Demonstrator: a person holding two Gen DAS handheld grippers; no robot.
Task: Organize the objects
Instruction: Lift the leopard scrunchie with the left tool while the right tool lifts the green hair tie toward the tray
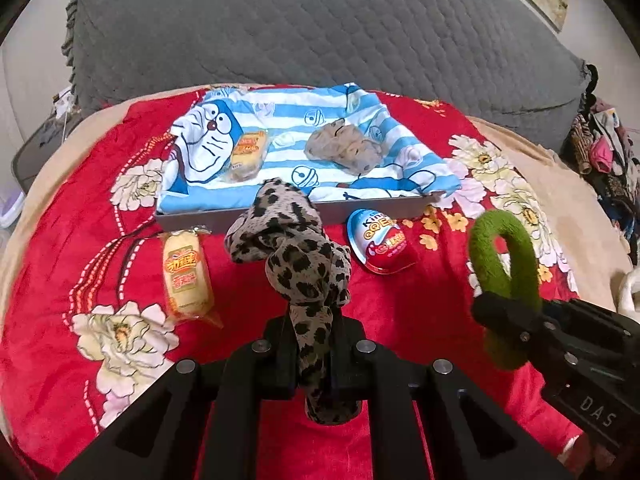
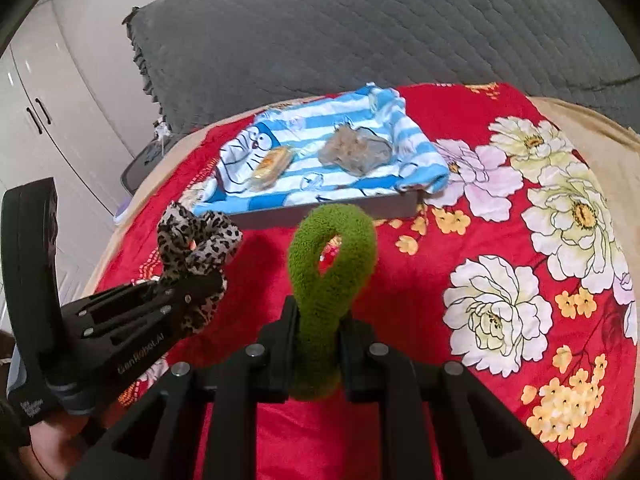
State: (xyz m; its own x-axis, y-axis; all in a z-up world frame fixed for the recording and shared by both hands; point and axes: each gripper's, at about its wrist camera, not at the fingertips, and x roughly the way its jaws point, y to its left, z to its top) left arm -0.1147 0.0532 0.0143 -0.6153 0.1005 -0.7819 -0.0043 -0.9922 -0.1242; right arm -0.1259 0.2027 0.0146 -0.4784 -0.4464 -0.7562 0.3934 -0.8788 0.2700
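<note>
My left gripper (image 1: pixel 310 332) is shut on a leopard-print cloth (image 1: pixel 294 248) and holds it up above the red floral blanket; it also shows in the right wrist view (image 2: pixel 196 240). My right gripper (image 2: pixel 318 320) is shut on a green fuzzy ring (image 2: pixel 334 256), seen at the right of the left wrist view (image 1: pixel 504 264). Ahead lies a grey tray (image 1: pixel 260 218) lined with a blue striped Doraemon cloth (image 1: pixel 332 120), holding a wrapped cake (image 1: pixel 246 154) and a grey-brown bundle (image 1: pixel 344 148). A second wrapped cake (image 1: pixel 186 276) and a Kinder egg (image 1: pixel 380 240) lie on the blanket before the tray.
The red floral blanket (image 2: pixel 500 280) covers the bed. A dark grey quilted pillow (image 1: pixel 320 20) lies behind the tray. White cupboard doors (image 2: pixel 40 120) stand at the left. A pile of clothes (image 1: pixel 604 160) sits at the far right.
</note>
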